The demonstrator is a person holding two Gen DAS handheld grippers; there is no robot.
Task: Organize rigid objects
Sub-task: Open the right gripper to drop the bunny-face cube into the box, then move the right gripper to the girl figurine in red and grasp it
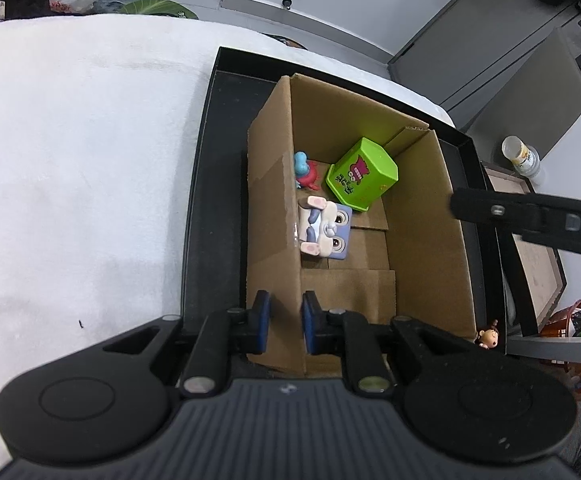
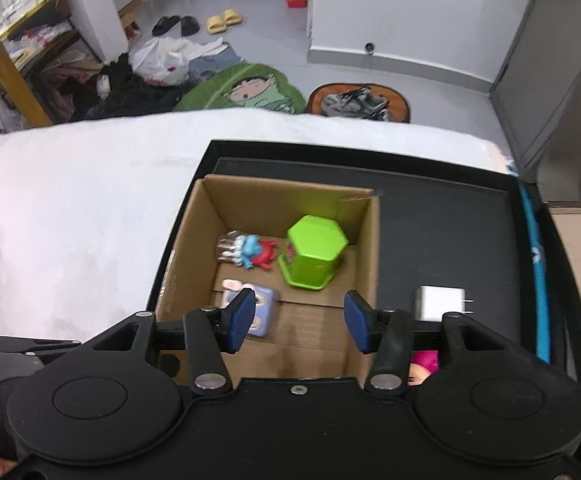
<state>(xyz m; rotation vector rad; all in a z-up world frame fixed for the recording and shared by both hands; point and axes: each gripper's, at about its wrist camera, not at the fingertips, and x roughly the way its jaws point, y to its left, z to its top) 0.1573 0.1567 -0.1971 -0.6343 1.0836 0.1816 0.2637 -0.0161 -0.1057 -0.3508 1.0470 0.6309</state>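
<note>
An open cardboard box [image 1: 422, 220] stands in a black tray [image 1: 214, 200] on a white cloth. Inside lie a green hexagonal tub [image 1: 362, 178] on its side, a blue-and-red figurine [image 1: 304, 172] and a blue rabbit cube toy [image 1: 324, 232]. My left gripper [image 1: 285, 328] straddles the box's near left wall, its blue pads closed on the cardboard. My right gripper [image 2: 298, 320] hovers open over the box [image 2: 194, 248], with nothing between its pads. Below it I see the tub [image 2: 314, 252], the figurine [image 2: 252, 252] and the cube toy [image 2: 264, 308].
A white charger plug [image 2: 440, 302] lies on the tray [image 2: 442, 232] right of the box, and a pink toy [image 2: 424, 362] shows under the right gripper. A small brown figurine [image 1: 488, 338] sits by the box's near right corner. Floor clutter lies beyond the table.
</note>
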